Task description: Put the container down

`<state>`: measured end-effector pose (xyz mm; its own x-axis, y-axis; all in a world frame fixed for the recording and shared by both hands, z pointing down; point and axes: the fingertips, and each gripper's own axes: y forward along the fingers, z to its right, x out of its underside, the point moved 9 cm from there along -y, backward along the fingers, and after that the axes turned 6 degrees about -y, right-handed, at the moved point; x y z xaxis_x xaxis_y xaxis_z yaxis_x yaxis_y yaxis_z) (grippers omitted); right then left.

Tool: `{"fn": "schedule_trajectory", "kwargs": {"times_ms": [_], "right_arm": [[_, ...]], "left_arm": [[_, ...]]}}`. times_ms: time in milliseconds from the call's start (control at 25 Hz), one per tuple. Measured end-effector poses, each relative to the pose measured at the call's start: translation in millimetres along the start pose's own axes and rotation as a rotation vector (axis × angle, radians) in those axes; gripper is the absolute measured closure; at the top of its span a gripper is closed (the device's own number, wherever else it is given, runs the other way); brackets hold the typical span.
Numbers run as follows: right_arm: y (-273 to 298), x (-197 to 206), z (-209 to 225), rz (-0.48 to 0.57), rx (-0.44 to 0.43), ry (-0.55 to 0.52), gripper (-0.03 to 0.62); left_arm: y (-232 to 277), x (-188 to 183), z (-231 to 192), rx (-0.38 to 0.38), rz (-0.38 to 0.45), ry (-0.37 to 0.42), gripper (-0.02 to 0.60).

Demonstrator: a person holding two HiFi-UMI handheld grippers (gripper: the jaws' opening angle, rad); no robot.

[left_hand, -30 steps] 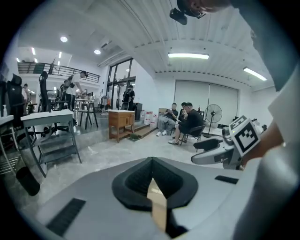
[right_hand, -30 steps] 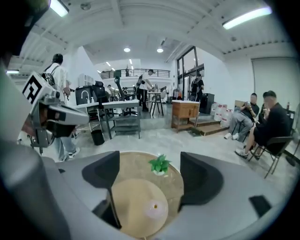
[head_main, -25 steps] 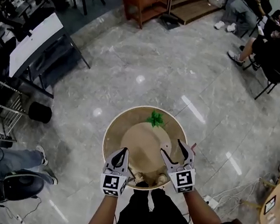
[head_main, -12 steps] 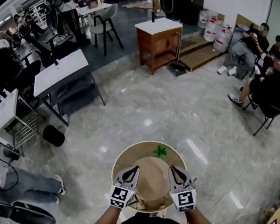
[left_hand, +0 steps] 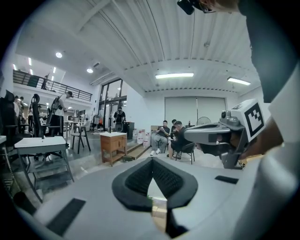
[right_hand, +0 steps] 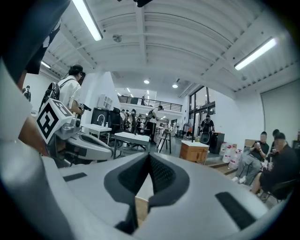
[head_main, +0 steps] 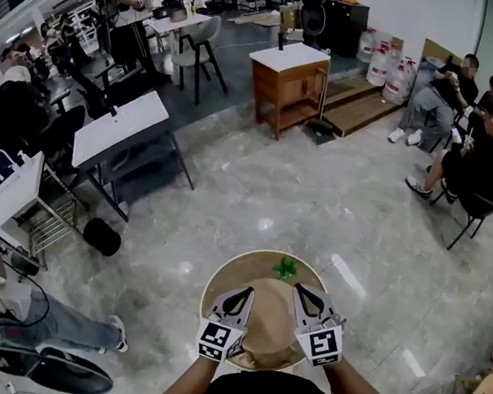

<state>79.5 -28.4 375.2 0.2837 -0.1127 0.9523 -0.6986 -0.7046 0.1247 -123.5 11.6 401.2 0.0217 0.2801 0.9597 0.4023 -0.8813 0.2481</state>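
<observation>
The left gripper (head_main: 243, 296) and the right gripper (head_main: 300, 291) were both seen with jaws pressed together on nothing, above the round table (head_main: 247, 267). The container (head_main: 255, 359) was seen lower down between them at the table's near edge, about equally near both.

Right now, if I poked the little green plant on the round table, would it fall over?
Probably it would move easily: the green plant looks small and leafy, so likely light and floppy. It sits close to the far rim of the round table, so a push away from you might send it off. I cannot see a pot.
</observation>
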Motion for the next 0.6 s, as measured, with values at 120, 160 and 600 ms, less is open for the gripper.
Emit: {"fn": "schedule_trajectory", "kwargs": {"times_ms": [120, 160, 600], "right_arm": [[2, -14, -6, 0.001, -0.008, 0.0, 0.595], [2, -14, -7, 0.007, -0.011, -0.005, 0.595], [7, -23, -15, 0.047, 0.002, -0.011, 0.595]], "left_arm": [[-9, -9, -4, -0.002, 0.02, -0.001, 0.589], [-11, -9, -6, -0.006, 0.023, 0.001, 0.589], [-20, -13, -15, -0.029, 0.037, -0.011, 0.589]]}}
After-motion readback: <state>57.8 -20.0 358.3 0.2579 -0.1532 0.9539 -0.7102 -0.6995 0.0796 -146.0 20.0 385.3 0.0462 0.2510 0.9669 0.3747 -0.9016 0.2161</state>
